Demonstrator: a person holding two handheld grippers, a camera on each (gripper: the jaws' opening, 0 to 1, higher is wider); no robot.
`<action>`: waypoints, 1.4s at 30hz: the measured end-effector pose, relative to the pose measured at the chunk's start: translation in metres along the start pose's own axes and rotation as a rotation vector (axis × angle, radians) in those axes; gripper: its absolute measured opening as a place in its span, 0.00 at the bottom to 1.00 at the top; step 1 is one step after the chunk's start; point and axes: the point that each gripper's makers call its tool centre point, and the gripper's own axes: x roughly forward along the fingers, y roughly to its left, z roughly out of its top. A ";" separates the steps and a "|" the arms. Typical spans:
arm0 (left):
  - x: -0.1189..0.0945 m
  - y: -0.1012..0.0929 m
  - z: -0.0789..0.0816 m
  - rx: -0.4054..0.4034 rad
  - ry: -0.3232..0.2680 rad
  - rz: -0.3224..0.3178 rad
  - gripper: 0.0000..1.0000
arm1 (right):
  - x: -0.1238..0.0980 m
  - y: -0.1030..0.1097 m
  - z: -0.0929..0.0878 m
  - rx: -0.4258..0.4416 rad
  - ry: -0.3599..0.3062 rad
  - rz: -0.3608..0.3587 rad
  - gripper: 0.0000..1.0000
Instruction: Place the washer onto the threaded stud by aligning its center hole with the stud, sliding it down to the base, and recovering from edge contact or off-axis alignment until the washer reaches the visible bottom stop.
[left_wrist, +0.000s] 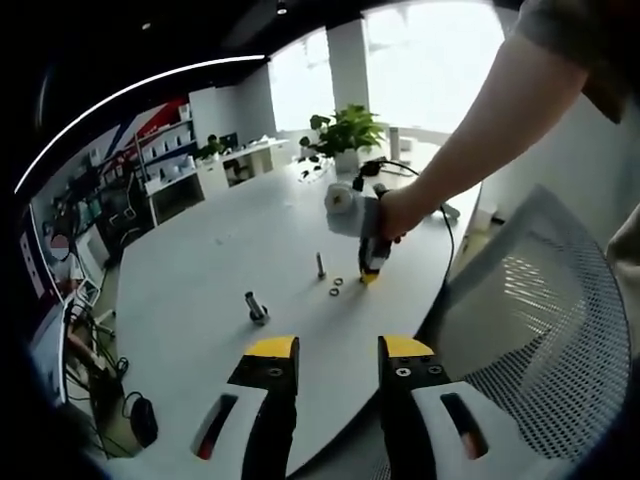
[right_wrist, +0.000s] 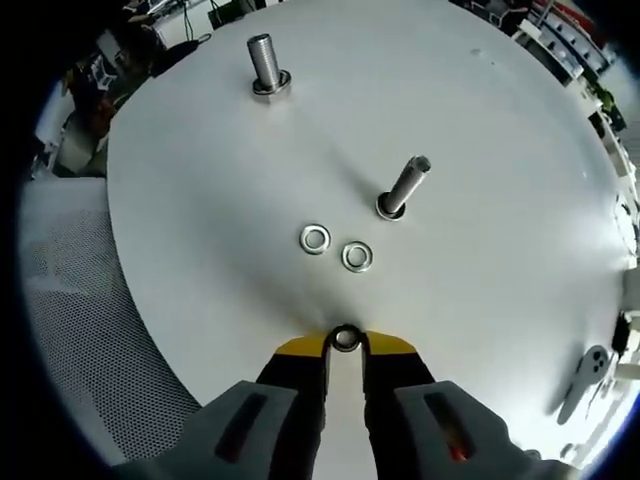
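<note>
Right gripper, yellow-tipped black jaws: pressed in on 1 small silver metal washer, pinched by its rim at the fingertips, low over the round white table. In the left gripper view this gripper shows at the end of a person's hand, tips down near the table surface.

Left gripper, same make: jaws spread, holding nothing, hanging back over the near table edge.

Loose stock: 2 further silver washers lying flat on the table, just beside each other, between the held washer and the nearer stud.

Targets: 1 slim grey threaded stud standing on its base just beyond the loose pair, bare along its visible length; 1 thicker grey stud with a collar, well apart, farther off.

Surround: grey mesh chair back at the table edge.

Step in hand, judged: washer gripped, not yet carried to the stud. Next move calls for lifting it above the slim stud's tip, levelling the washer, centring the hole on the axis, then lowering to the base.
</note>
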 end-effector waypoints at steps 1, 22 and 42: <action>0.000 0.001 -0.001 -0.008 0.002 0.001 0.30 | 0.000 0.000 0.000 0.006 0.000 -0.002 0.14; -0.001 -0.005 0.002 0.008 -0.012 -0.013 0.29 | 0.001 0.001 -0.001 0.003 0.004 -0.032 0.14; -0.001 -0.003 0.002 0.009 -0.016 -0.012 0.29 | 0.000 -0.003 -0.002 0.119 -0.036 -0.006 0.13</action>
